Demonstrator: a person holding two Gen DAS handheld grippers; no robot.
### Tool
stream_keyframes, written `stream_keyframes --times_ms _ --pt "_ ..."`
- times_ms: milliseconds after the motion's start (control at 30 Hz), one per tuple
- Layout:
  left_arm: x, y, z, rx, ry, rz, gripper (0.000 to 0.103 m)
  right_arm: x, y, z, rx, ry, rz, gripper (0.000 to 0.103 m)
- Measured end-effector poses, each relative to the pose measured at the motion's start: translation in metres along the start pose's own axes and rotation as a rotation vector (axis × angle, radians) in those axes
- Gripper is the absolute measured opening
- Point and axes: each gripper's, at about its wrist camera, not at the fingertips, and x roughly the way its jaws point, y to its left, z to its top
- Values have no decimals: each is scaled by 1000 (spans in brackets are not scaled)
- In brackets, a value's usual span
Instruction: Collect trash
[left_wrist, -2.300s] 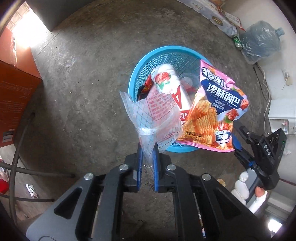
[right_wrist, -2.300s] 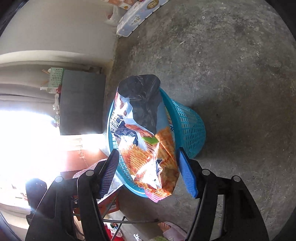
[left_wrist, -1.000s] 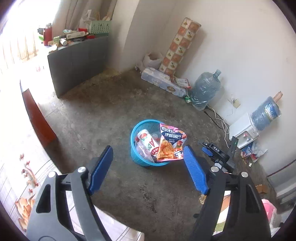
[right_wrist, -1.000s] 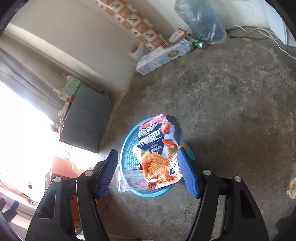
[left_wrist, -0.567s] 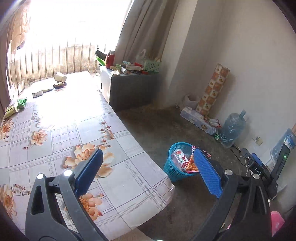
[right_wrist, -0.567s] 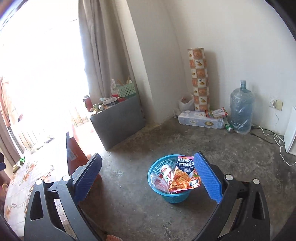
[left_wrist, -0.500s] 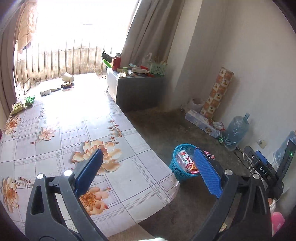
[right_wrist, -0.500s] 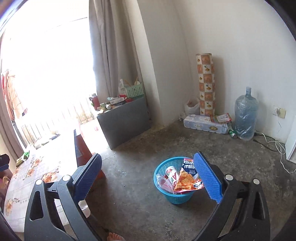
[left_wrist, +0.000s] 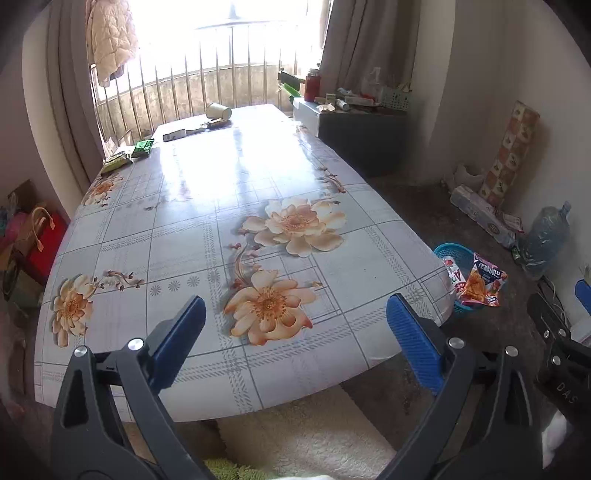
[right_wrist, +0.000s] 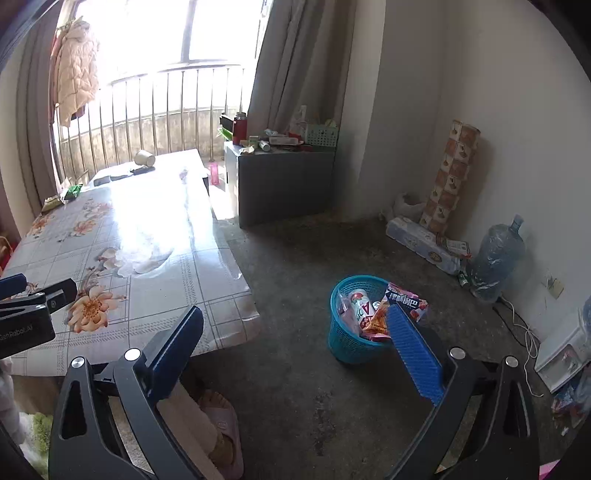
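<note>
Left wrist view is showing the left gripper hanging with its jaws spread wide and holding nothing, above the near end of the flowered tabletop. At the far end of that tabletop a paper cup is lying on its side, with green packets sitting near the far left corner. On the concrete floor, just off the tabletop's right edge, the blue trash basket is standing with a chip bag sticking out over its rim. Right wrist view is showing the right gripper with its jaws also gaping wide and gripping nothing, hanging over the floor. The basket is sitting just beyond its right finger, with the chip bag and a white wrapper poking up inside it. A water jug is leaning against the wall.
</note>
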Motion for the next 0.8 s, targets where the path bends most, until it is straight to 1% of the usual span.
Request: stream_keyframes --times_ms 100,167,300,433,600,800 --pt "8 7 -5 -22 43 31 94 13 8 -11 7 104 3 97" --pt "13 10 -8 -37 71 48 94 18 9 -14 8 139 11 97" --pt "22 15 -14 -71 117 65 94 15 15 -15 -17 129 -11 97" --pt "23 15 -20 -74 136 75 94 14 15 -15 -31 120 -13 97" --pt "18 16 -22 -82 135 86 94 14 16 -14 -37 117 0 97" --pt "12 20 -22 -85 113 109 94 14 15 -15 -32 120 7 97"
